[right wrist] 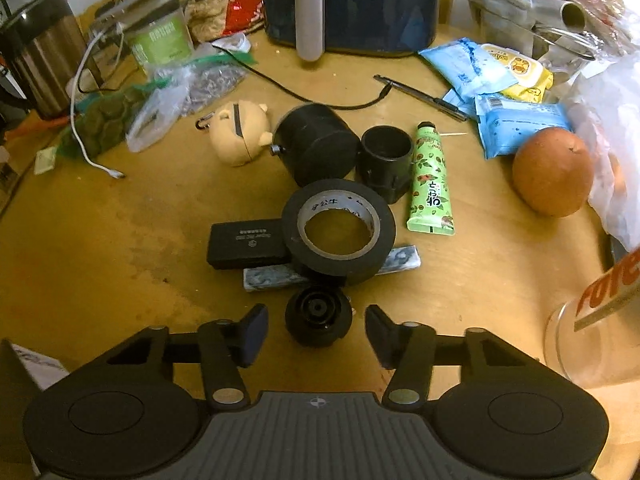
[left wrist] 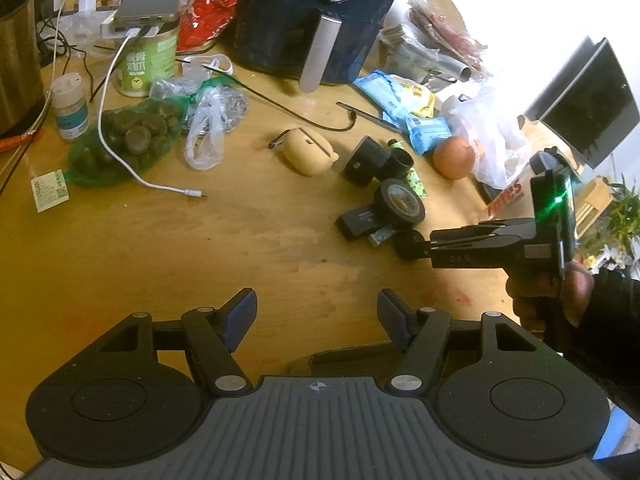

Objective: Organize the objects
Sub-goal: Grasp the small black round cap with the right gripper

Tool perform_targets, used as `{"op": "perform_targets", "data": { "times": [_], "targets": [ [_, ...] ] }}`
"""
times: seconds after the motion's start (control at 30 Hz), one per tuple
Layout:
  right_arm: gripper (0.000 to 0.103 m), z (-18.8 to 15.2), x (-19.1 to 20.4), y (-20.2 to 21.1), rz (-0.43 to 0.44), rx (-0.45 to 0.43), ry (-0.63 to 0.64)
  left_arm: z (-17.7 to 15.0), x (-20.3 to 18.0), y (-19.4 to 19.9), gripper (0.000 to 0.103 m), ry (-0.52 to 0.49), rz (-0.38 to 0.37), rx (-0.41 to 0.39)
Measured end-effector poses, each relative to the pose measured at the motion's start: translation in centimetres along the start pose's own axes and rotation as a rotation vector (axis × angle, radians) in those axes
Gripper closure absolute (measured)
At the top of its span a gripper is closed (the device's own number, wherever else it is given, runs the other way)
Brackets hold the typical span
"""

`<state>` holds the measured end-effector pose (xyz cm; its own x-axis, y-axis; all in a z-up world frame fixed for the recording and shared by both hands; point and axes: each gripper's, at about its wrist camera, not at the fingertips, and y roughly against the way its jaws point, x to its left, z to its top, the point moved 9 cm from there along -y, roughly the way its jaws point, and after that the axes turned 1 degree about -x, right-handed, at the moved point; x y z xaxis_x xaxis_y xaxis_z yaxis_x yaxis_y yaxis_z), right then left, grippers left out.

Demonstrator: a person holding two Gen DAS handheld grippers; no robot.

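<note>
Red "Fores" lettering on box [left wrist: 506, 196], partly cut off

Left wrist view: looks steeply down over the surface [left wrist: 160, 240] from farther back. Right wrist view: close above the black tape roll [right wrist: 338, 232]. Both views share that roll [left wrist: 399, 203] and the clutter around it.

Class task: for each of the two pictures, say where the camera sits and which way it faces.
Left wrist view: on the left gripper, angled down at the table; shows the right gripper and a hand.
Right wrist view: on the right gripper, angled down at a black knob between its open fingers.
Both show the tape roll and orange.
</note>
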<state>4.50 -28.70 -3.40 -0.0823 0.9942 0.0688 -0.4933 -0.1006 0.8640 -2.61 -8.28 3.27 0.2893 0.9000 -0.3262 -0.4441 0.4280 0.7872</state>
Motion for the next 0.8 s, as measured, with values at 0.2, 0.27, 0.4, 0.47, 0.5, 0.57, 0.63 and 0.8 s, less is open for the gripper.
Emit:
{"op": "perform_targets", "data": {
  "times": [0.2,0.27,0.4,0.47,0.5,0.57,0.63,0.8],
  "targets": [
    [0.065,-0.2,-0.6,-1.0,-0.025,0.011,-0.035,-0.3,1.2,0.2,0.037,0.027,0.002,0.000],
    [0.065,-0.1,-0.6,-1.0,-0.030,0.012,-0.035,-0.4,1.5,0.3,0.037,0.038,0.003,-0.001],
    [0.065,-0.1,-0.4,-1.1,-0.041,0.016,-0.017,-0.7,1.7,0.5,0.037,0.051,0.009,-0.002],
    [0.065,-0.1,-0.2,-1.0,-0.049,0.017,0.000,-0.9,1.6,0.7,0.037,0.056,0.012,-0.004],
    [0.066,-0.1,-0.1,-1.0,-0.053,0.016,0.009,-1.1,1.6,0.7,0.037,0.057,0.014,-0.004],
    [0.073,0.0,0.0,-0.9,-0.057,0.013,0.023,-1.3,1.4,0.9,0.037,0.057,0.021,-0.002],
    [0.072,0.2,0.2,-0.6,-0.050,0.000,0.031,-1.3,1.2,1.1,0.037,0.060,0.028,-0.009],
    [0.072,0.2,0.3,0.5,-0.028,-0.027,0.031,-1.3,0.4,1.5,0.037,0.052,0.040,-0.020]
  ]
}}
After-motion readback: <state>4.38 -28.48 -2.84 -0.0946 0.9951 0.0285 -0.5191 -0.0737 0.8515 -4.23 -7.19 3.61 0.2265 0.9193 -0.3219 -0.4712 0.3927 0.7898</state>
